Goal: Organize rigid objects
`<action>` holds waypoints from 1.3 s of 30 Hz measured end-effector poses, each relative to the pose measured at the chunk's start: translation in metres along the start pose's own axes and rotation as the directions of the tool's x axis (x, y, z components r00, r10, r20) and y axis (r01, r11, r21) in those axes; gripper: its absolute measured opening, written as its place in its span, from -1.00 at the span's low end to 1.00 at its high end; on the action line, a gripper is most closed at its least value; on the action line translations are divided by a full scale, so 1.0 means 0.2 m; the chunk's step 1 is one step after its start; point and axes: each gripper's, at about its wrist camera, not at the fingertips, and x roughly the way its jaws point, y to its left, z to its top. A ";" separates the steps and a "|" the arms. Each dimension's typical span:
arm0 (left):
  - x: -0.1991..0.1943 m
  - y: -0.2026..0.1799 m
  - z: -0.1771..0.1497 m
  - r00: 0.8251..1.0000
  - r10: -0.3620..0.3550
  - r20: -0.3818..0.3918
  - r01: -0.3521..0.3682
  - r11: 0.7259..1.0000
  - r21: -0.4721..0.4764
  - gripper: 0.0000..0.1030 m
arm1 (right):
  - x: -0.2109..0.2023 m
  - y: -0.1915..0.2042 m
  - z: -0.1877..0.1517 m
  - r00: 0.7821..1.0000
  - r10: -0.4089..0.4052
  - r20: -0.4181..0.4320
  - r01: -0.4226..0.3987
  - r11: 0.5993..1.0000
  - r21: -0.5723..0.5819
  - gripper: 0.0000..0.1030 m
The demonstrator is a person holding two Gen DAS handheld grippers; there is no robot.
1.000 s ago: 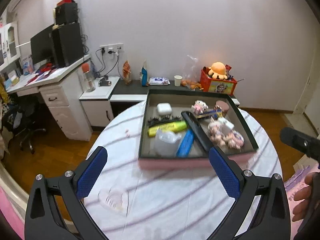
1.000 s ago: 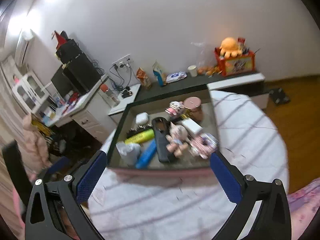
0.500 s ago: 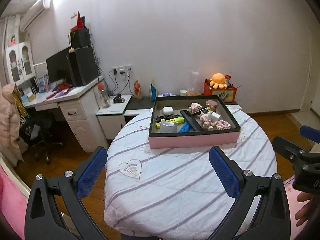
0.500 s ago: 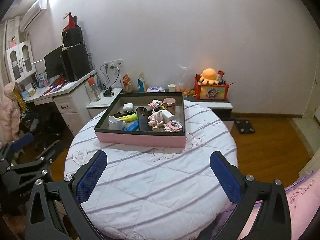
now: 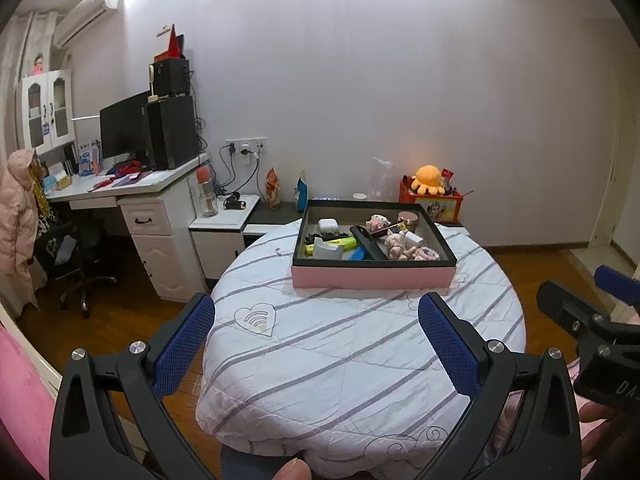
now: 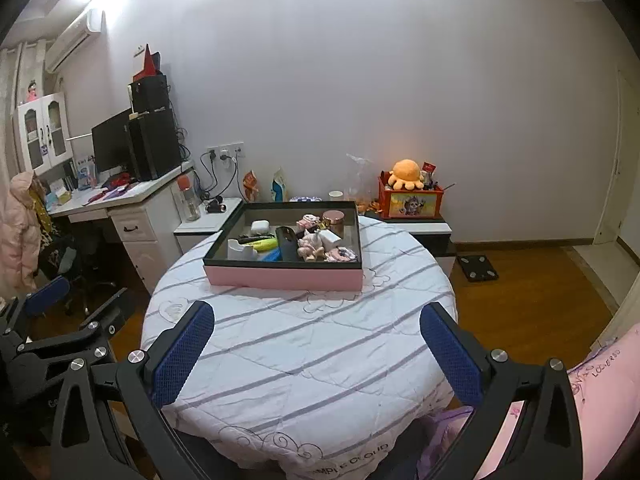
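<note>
Grippers, left (image 5: 316,334) and right (image 6: 316,334), spread wide and empty, face pink tray (image 5: 372,277) at round table's (image 5: 360,360) far edge.

Plain pale wall (image 5: 400,80), wooden floor (image 6: 532,292), a white computer desk (image 5: 132,188) at left, wall air conditioner (image 5: 86,12) above, bright ceiling light.

Home bedroom, probably: white desk (image 5: 132,188) with monitor (image 5: 122,132), wall air conditioner (image 5: 86,14), plush octopus (image 6: 406,174), cloth-covered round table (image 6: 300,344).
</note>
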 end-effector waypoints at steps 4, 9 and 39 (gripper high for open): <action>0.00 0.00 -0.01 1.000 -0.001 -0.009 0.001 1.000 0.003 0.99 | 0.01 0.02 -0.01 1.000 0.007 -0.004 -0.007 1.000 -0.001 1.00; 0.02 -0.01 -0.03 1.000 -0.003 -0.024 0.003 1.000 0.005 0.99 | 0.02 0.02 -0.01 1.000 0.007 -0.008 -0.007 1.000 0.000 1.00; 0.09 0.00 -0.04 0.994 0.018 -0.112 -0.019 1.000 -0.010 0.99 | 0.05 0.01 -0.02 1.000 -0.008 -0.025 0.008 1.000 0.010 1.00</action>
